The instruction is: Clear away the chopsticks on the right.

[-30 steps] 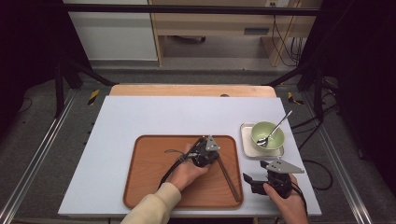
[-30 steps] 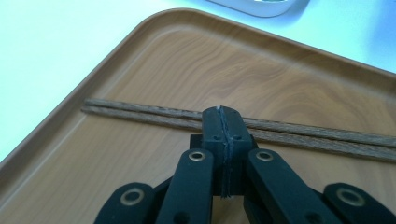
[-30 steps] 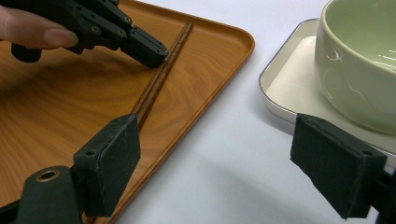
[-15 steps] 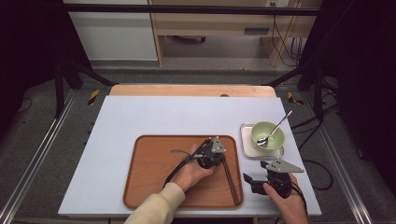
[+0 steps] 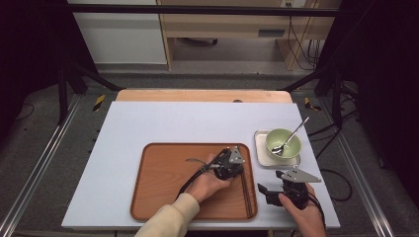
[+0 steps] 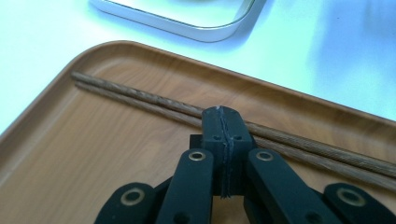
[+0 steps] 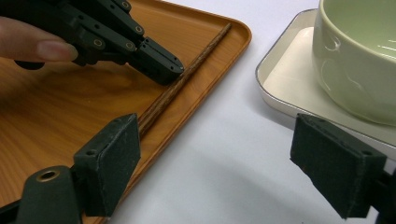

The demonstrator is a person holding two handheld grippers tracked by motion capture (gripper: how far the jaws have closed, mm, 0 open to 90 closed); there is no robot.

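Left gripper (image 6: pixel 223 122) sits over the right edge of the wooden tray (image 5: pixel 163 197), jaws pressed flat together with nothing between them, tips at the pair of brown chopsticks (image 6: pixel 140 99). The chopsticks lie side by side flat on the tray floor along that right rim, one end near the tray's far right corner. Whether the closed tips touch the sticks or hang just above them I can't tell. Reads as the approach step of a chopstick pickup, not a grasp yet. Next move, as I judge it: open the jaws, drop them astride both sticks, then close; the sticks are thin, lie flat and sit close to the rim, so there's little room on that side. Right gripper (image 7: pixel 233 168) rests on the table's near right corner, just off the tray, jaws wide apart and empty, pointing at the gap between the tray and the white square dish (image 5: pixel 262 155). The green bowl (image 5: pixel 282 142) with a metal spoon (image 5: pixel 291 137) stands on that dish. The near ends of the chopsticks are cut off in the left gripper view, and in the high view the left hand (image 5: pixel 207 181) covers part of the tray.
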